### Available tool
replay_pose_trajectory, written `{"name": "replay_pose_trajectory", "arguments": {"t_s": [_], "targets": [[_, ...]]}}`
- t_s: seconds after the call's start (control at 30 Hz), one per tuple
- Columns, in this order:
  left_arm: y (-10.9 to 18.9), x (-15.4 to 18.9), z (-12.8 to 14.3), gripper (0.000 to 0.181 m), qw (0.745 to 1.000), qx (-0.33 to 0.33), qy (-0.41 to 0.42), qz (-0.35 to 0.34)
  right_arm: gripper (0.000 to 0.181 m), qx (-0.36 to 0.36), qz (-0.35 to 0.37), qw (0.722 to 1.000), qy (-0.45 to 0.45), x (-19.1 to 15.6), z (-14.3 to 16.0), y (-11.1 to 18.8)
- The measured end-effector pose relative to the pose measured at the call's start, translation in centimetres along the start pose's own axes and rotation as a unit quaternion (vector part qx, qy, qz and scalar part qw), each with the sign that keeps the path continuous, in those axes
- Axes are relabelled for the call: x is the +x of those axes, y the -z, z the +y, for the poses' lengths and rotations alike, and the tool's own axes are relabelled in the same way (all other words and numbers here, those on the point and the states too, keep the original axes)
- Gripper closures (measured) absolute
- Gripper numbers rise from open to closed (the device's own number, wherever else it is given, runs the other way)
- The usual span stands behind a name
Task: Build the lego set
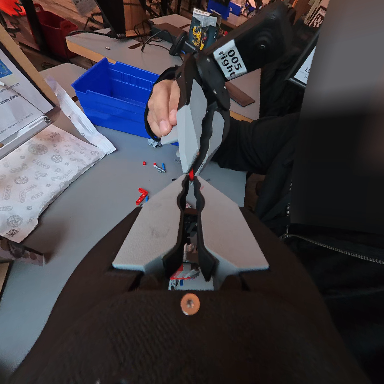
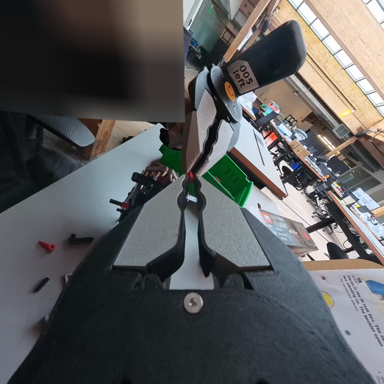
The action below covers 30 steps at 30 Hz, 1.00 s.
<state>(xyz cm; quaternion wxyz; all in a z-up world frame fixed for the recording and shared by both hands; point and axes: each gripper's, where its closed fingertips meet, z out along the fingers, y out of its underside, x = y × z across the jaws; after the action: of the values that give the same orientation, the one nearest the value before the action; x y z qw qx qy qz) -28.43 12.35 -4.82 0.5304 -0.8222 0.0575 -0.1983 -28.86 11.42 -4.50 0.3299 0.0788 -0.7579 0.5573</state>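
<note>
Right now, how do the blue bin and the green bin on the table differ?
The blue bin shows only in the left wrist view, beside a patterned paper bag; the green bin shows only in the right wrist view, partly hidden behind both tongs. The blue bin's inside looks empty; the green bin's contents are hard to make out. Both are open-topped plastic bins.

The left gripper (image 1: 190, 178) and right gripper (image 1: 192, 169) meet tip to tip over the grey table (image 1: 93, 218), both pinching a small red piece (image 1: 191, 173), so no room lies between them. Below and left of the tips, a red angled beam (image 1: 141, 195) and a cluster of small pins (image 1: 160, 167) dot the tabletop. Farther behind stands a blue bin (image 1: 116, 97); a paper bag (image 1: 41, 166) blocks the far left. In the right wrist view, a green bin (image 2: 226, 174) stands just beyond the tips, and a partly built model (image 2: 143, 187) lies left of them. Bare table stretches between the loose red pin (image 2: 47, 246) and that model.
</note>
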Motion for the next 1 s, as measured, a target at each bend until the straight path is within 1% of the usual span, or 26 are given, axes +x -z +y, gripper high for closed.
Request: {"name": "replay_pose_trajectory", "arguments": {"t_s": [0.13,0.17,0.3,0.33,0.4,0.43,0.47,0.5,0.57,0.67,0.8,1.0], "targets": [[0.0,0.0,0.1,0.179,1.000,-0.004,0.001,0.001,0.181,-0.007,0.002,1.000,0.020,-0.2,0.0,0.0],[0.0,-0.1,0.1,0.175,1.000,-0.003,0.004,-0.003,0.181,-0.007,0.001,1.000,0.020,-0.2,0.1,0.0],[1.3,-1.1,0.2,0.145,0.999,-0.003,0.013,-0.032,0.181,-0.020,0.004,1.000,0.014,0.2,1.1,-0.1],[1.7,-1.1,0.6,0.135,0.999,-0.009,0.016,-0.032,0.181,-0.025,0.003,1.000,0.012,0.2,1.4,-0.1],[2.2,-1.6,2.2,0.128,0.998,-0.039,0.011,-0.043,0.181,-0.040,-0.002,0.999,0.004,0.3,2.4,-0.2],[2.3,-2.3,3.2,0.128,0.996,-0.056,0.002,-0.062,0.181,-0.043,-0.005,0.999,-0.002,0.3,2.8,-0.3],[2.4,-3.1,4.0,0.131,0.994,-0.068,-0.006,-0.083,0.181,-0.042,-0.009,0.999,-0.011,0.2,3.1,-0.3],[2.3,-3.4,4.5,0.137,0.993,-0.076,-0.007,-0.087,0.181,-0.041,-0.014,0.999,-0.021,0.1,3.4,-0.3],[1.7,-2.9,4.9,0.144,0.995,-0.080,-0.002,-0.064,0.180,-0.036,-0.018,0.998,-0.038,-0.1,3.9,-0.3],[0.9,-3.3,4.9,0.151,0.993,-0.091,-0.022,-0.068,0.180,-0.018,-0.026,0.998,-0.063,-0.3,4.0,-0.3],[0.2,-3.3,5.1,0.167,0.994,-0.094,-0.030,-0.048,0.180,-0.002,-0.038,0.996,-0.084,-0.6,4.2,-0.7],[0.0,-3.1,5.1,0.167,0.997,-0.072,-0.017,-0.022,0.180,-0.001,-0.040,0.995,-0.087,-0.8,4.6,-1.2]]}}
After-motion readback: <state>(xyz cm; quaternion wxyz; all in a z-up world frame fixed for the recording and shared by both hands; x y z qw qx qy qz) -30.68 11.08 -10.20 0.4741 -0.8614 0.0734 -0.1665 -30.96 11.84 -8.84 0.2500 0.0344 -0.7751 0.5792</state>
